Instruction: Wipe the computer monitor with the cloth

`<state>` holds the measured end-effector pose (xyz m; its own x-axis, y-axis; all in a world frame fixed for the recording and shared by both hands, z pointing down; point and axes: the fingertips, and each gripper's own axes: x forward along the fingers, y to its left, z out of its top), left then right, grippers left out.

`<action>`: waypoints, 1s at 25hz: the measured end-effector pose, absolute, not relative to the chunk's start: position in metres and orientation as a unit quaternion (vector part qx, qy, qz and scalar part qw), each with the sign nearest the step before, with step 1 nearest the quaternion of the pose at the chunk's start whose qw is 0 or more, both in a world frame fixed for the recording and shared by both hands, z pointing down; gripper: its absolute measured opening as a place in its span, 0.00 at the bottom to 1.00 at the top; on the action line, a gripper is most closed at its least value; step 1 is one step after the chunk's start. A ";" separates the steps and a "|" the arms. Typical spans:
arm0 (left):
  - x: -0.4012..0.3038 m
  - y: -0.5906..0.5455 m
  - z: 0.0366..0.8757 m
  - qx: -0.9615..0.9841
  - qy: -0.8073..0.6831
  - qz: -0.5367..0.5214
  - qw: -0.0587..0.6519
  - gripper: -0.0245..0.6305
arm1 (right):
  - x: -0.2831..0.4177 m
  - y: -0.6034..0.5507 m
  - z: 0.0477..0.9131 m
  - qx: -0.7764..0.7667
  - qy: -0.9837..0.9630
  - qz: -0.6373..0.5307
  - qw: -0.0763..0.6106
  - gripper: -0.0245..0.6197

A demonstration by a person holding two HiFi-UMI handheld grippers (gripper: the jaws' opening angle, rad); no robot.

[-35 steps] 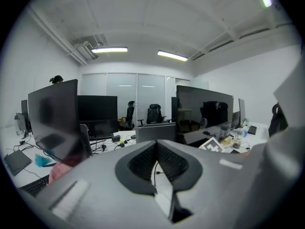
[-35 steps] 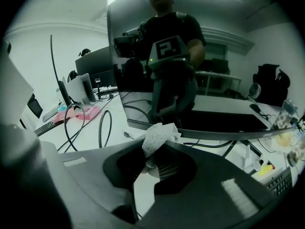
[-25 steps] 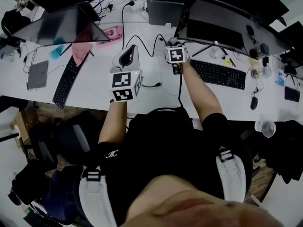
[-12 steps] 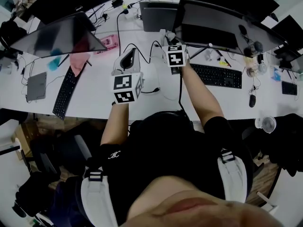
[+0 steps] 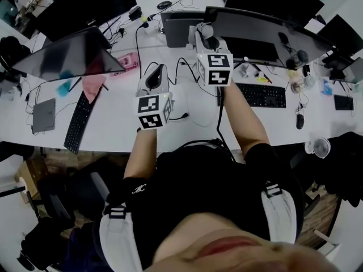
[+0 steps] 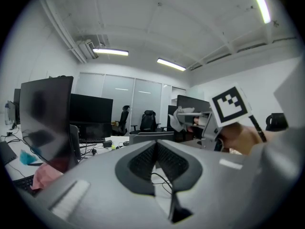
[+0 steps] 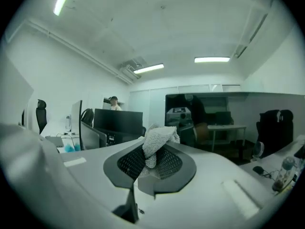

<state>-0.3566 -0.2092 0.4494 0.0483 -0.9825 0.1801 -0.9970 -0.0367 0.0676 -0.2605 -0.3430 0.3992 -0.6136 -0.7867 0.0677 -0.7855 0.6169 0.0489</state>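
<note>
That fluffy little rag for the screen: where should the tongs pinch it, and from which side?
Pinch it by its bunched lower end, as the right tongs do now. They are shut on the cloth from both sides, which leaves a loose tuft poking forward past the tips. That soft tuft, rather than the hard tips, would probably be what meets the monitor.

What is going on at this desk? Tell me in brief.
A person stands at a white desk with a gripper in each hand. The right gripper is shut on a pale cloth and held up near the top edge of the wide monitor; whether the cloth touches it cannot be told. The left gripper hangs over the desk, jaws together with nothing between them.
</note>
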 end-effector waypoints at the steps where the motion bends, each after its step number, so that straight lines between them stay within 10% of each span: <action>1: -0.354 -0.210 0.450 0.720 -0.687 0.041 0.089 0.12 | -0.257 -0.339 0.387 0.437 -0.899 -0.013 0.023 0.10; 25: -0.111 -0.289 0.416 0.831 -0.551 0.033 0.067 0.12 | 0.092 -0.285 0.373 0.632 -0.773 -0.028 -0.046 0.09</action>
<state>-0.1110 -0.2888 0.4155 0.3900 -0.9119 0.1278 -0.9206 -0.3833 0.0748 0.0919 -0.2847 0.3728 -0.1963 -0.9748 -0.1057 -0.9799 0.1989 -0.0147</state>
